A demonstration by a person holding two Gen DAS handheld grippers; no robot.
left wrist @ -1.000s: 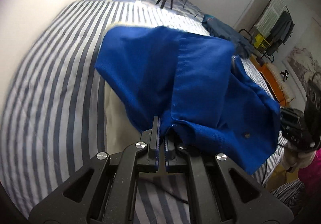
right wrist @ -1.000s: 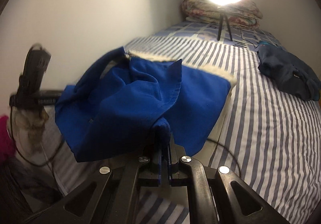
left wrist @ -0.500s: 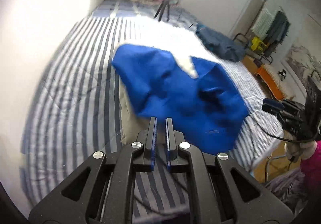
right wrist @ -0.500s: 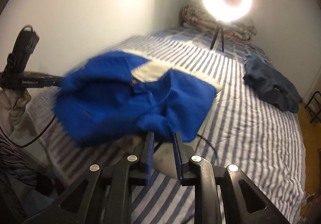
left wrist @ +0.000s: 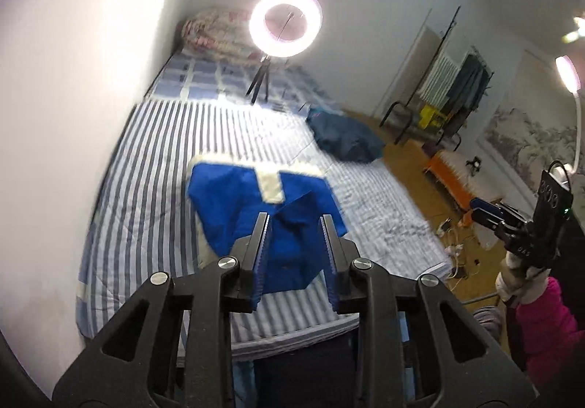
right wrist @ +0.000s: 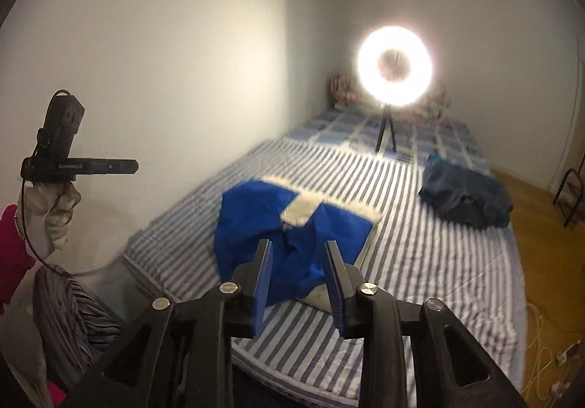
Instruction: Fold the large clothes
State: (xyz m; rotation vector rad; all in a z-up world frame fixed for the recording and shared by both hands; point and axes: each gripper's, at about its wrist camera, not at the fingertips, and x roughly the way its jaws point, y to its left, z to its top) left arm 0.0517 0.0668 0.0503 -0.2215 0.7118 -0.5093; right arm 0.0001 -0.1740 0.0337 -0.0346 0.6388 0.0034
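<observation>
A bright blue garment (left wrist: 234,210) with a cream lining lies bunched in a loose fold on the striped bed (left wrist: 153,152) near its front edge; it also shows in the right wrist view (right wrist: 256,221). My left gripper (left wrist: 294,221) is open and empty, held above and back from the garment. My right gripper (right wrist: 298,247) is open and empty too, above the bed's front edge. The other hand's gripper shows at the right of the left wrist view (left wrist: 512,221) and at the left of the right wrist view (right wrist: 80,166).
A dark blue garment (left wrist: 343,141) lies in a heap on the bed's far right side, also seen in the right wrist view (right wrist: 464,195). A ring light on a tripod (left wrist: 285,23) stands on the bed before folded quilts. A clothes rack (left wrist: 453,86) stands by the far wall.
Both grippers let go of the blue garment, opened, and pulled up and back from the bed. The garment dropped onto the bed in a loose fold.
</observation>
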